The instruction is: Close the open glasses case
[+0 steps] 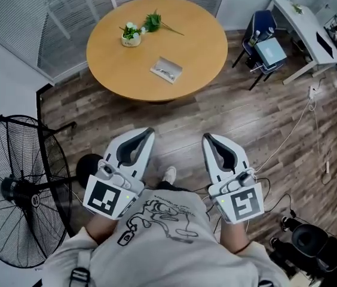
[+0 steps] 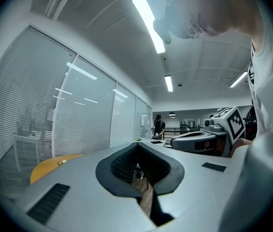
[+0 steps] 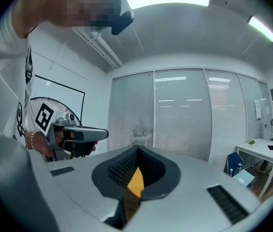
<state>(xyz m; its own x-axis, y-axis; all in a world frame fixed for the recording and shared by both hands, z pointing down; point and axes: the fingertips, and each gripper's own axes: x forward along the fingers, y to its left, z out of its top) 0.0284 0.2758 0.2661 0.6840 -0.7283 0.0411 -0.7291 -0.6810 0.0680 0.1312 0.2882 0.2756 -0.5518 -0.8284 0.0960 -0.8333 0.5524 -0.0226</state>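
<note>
The round table [image 1: 115, 70] has a smooth honey-coloured wood top. The glasses case [image 1: 166, 70] lies flat on it near the middle, just a small greyish rectangle, way too tiny to tell if the lid's up. There's a little white pot [image 1: 131, 38] with greenery further back. Both tools are well short of the table, over the dark plank floor [image 1: 174, 124]. The left gripper [image 1: 149, 131] and right gripper [image 1: 207, 137] are smooth white shells with ribbed black pads, tips pressed together, gripping nothing. A wire fan [image 1: 13, 190] is cut off at the left.
</note>
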